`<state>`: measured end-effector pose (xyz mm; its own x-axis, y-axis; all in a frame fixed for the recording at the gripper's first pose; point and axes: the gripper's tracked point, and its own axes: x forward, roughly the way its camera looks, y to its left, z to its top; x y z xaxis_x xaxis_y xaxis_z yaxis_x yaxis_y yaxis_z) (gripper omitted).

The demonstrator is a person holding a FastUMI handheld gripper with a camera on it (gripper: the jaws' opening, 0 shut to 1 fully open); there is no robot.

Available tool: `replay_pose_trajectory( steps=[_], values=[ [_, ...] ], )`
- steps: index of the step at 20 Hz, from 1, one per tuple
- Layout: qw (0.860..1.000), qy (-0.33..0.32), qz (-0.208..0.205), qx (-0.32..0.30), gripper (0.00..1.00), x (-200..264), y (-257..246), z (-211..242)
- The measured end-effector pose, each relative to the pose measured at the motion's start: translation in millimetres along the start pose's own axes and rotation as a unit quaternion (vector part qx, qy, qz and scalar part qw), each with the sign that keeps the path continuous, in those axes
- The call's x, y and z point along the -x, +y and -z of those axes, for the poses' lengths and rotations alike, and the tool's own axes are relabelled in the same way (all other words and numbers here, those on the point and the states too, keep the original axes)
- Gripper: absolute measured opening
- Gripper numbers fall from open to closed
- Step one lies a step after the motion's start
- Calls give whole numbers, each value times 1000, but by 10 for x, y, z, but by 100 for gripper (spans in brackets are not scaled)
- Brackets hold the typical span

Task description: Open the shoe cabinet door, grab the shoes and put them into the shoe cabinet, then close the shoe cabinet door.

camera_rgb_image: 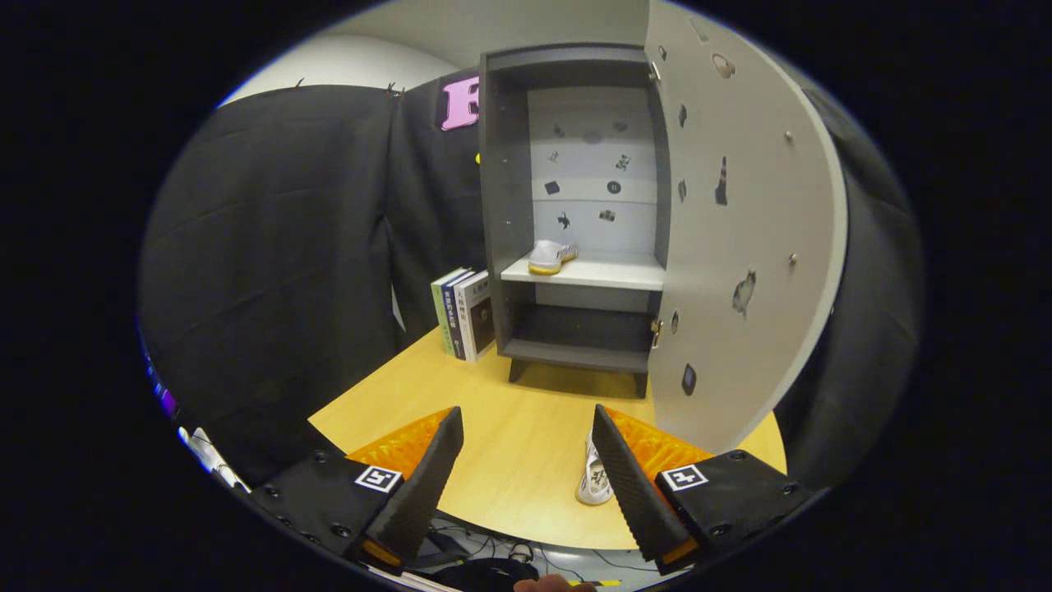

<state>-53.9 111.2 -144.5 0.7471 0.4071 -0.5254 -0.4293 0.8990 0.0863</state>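
Note:
The grey shoe cabinet (575,205) stands at the far side of the wooden table with its door (740,247) swung wide open to the right. One white shoe with a yellowish sole (549,256) lies on the cabinet's middle shelf (608,273). A second white shoe (593,481) rests on the table near its front edge, partly hidden behind my right finger (629,485). My gripper (526,469) is open, well back from the cabinet, with nothing between its fingers.
Three upright books (464,312) lean against the cabinet's left side. The wooden table (509,427) runs from the cabinet to the fingers. Cables (493,551) lie below the table's front edge. The open door reaches over the table's right part.

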Motion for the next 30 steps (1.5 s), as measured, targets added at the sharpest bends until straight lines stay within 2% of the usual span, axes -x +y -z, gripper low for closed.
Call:
replay_pose_trajectory(
  steps=[2, 5, 7, 11, 15, 22, 28, 30],
  values=[
    [1000, 24, 6, -17, 98, -322, 7, 177],
    [996, 66, 54, -20, 99, -733, -194, 484],
    [992, 106, 56, -42, 98, -1040, -214, 752],
    [979, 177, 70, -70, 98, -1526, -401, 1282],
    [964, 240, 97, -56, 99, -1822, -681, 1776],
    [951, 289, 99, -48, 98, -2364, -822, 2213],
    [949, 280, 135, -60, 98, -2658, -1012, 2252],
    [949, 271, 149, -56, 91, -2752, -1099, 2206]
  ],
)
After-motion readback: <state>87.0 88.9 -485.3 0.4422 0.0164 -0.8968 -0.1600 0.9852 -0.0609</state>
